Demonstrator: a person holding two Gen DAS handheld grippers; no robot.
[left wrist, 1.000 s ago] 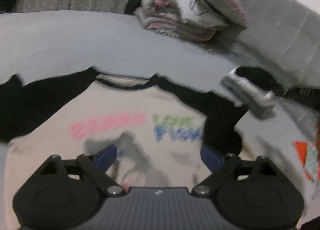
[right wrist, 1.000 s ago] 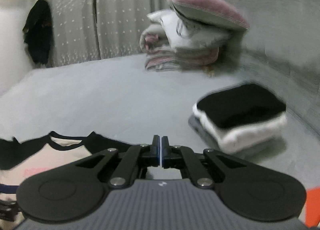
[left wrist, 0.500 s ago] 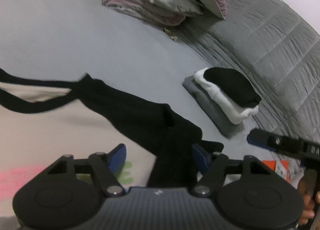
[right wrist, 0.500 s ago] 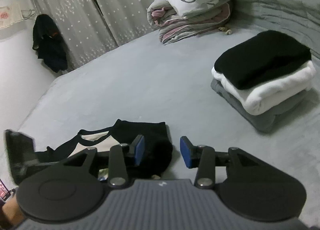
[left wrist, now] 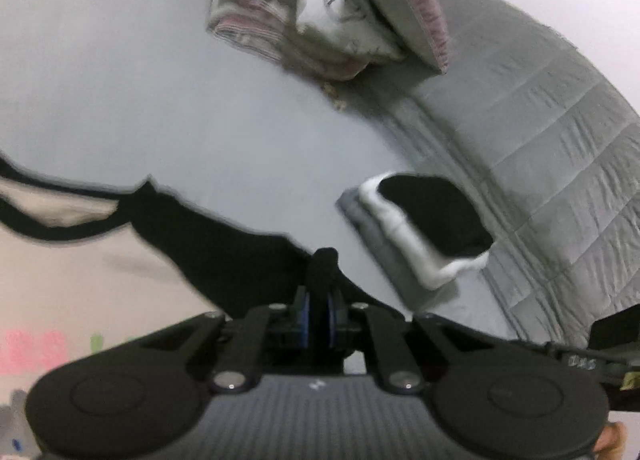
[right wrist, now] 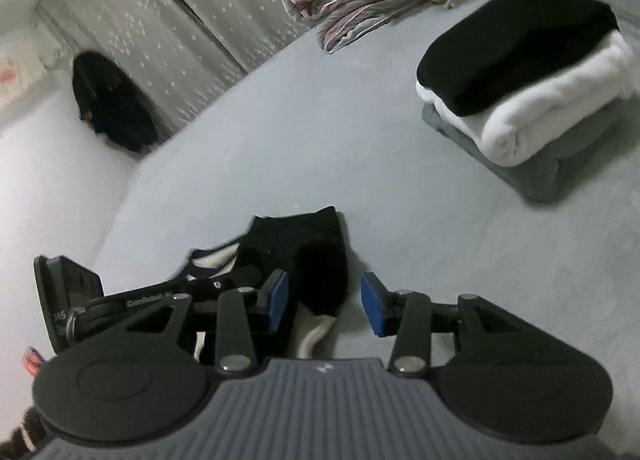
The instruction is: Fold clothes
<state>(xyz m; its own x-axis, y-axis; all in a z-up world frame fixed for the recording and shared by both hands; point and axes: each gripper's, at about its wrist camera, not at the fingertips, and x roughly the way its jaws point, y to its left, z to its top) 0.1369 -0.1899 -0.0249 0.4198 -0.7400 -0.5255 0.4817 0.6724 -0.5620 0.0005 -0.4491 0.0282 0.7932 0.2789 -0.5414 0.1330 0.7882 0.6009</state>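
— What has changed for us in the last half second?

— Our left gripper [left wrist: 318,314] stood open over the black sleeve [left wrist: 240,256]; now its jaws are closed on a pinch of that sleeve, and a tuft of black cloth stands up between the blue pads. Our right gripper [right wrist: 324,302] was shut a second ago and now has its jaws spread, hovering over the sleeve's bunched end [right wrist: 322,280] without holding it.

— So where does the folding stand?

— We judge we have a hold for turning the sleeve in over the cream shirt [left wrist: 92,284], which lies flat on the grey bed [left wrist: 160,100]. Three folded pieces [right wrist: 516,72] sit stacked well apart, to the right.

— What can't we make out?

— The left view is smeared; the shirt's print is only pink and green blots. Its hem and far sleeve are cut off, so we cannot tell how much is already folded.
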